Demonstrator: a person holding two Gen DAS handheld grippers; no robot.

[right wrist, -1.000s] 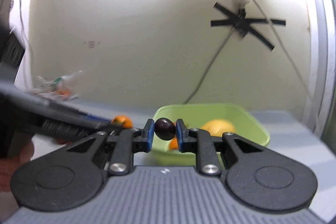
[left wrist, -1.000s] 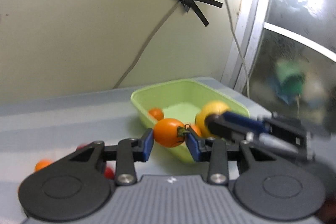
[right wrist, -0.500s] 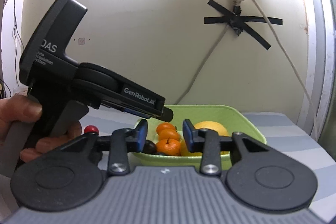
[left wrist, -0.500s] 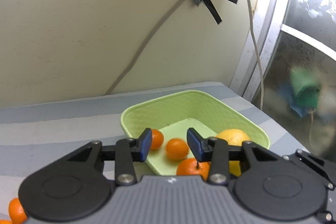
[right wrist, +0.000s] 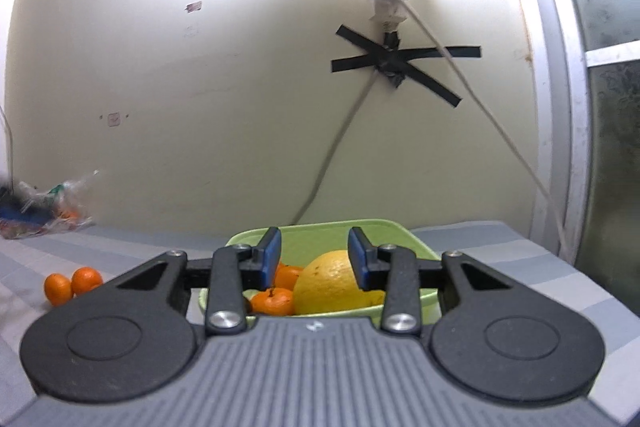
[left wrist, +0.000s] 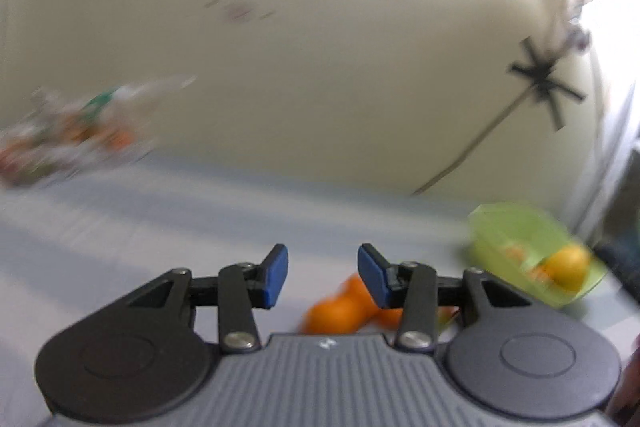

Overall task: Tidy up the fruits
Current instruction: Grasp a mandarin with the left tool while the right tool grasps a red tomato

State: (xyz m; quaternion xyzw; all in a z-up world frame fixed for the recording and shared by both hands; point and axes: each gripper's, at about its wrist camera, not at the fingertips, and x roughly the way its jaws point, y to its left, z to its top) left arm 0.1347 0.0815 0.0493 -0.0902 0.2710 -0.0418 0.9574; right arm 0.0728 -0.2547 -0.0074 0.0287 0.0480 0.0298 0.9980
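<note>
Your left gripper [left wrist: 322,277] points down at a slant over the striped tablecloth [left wrist: 168,227], and its view is blurred. Its jaws are opening, and nothing is between the blue pads [left wrist: 275,277]; you only see the cloth behind the gap. Two small oranges [left wrist: 340,309] lie on the cloth just below and right of the gap, partly hidden by the right finger. The green basket [left wrist: 516,231] is well apart, at the right edge of this view, with a yellow fruit [left wrist: 568,267] inside.

Your right gripper [right wrist: 314,263] points level, straight at the green basket [right wrist: 320,235]. Its jaws stand apart and hold nothing. Behind the gap, inside the basket, you see a large yellow citrus [right wrist: 330,285] and some mandarins [right wrist: 274,301] beside it on the left. The pads do not touch them. Two more small oranges [right wrist: 72,283] lie on the cloth, far left of the basket.
</note>
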